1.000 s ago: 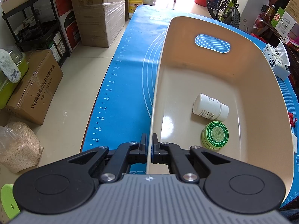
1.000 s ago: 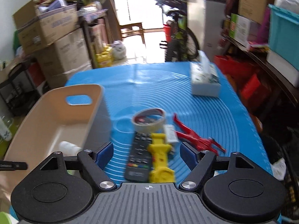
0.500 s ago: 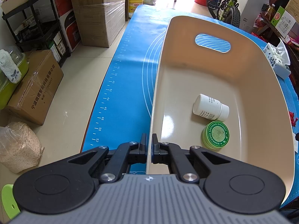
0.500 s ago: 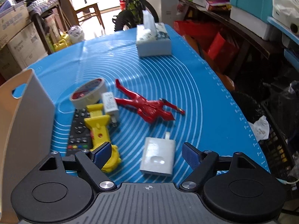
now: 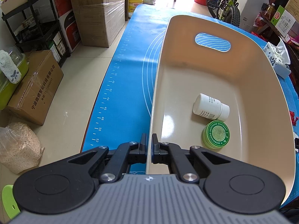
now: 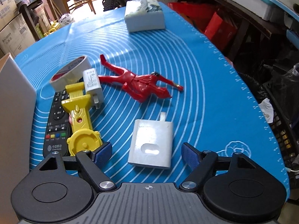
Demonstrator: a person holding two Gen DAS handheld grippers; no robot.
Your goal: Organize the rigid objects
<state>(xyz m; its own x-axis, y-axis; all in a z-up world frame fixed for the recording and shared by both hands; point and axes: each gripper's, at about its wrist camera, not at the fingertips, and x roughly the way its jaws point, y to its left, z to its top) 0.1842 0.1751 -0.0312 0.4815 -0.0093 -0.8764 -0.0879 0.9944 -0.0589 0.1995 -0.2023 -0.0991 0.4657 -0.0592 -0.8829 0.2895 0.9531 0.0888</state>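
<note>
Remote half hidden under the yellow plastic toy; basket near corner cut off. Left gripper clenched on the basket's thin rim. Inside: white bottle lying down, round green tin. Right gripper released, straddling the boxy white charger on the ringed blue mat.

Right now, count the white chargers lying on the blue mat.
2. The small white plug charger lies beside the yellow plastic toy; the larger flat white charger block lies between the open right gripper fingers. Others may be hidden.
</note>
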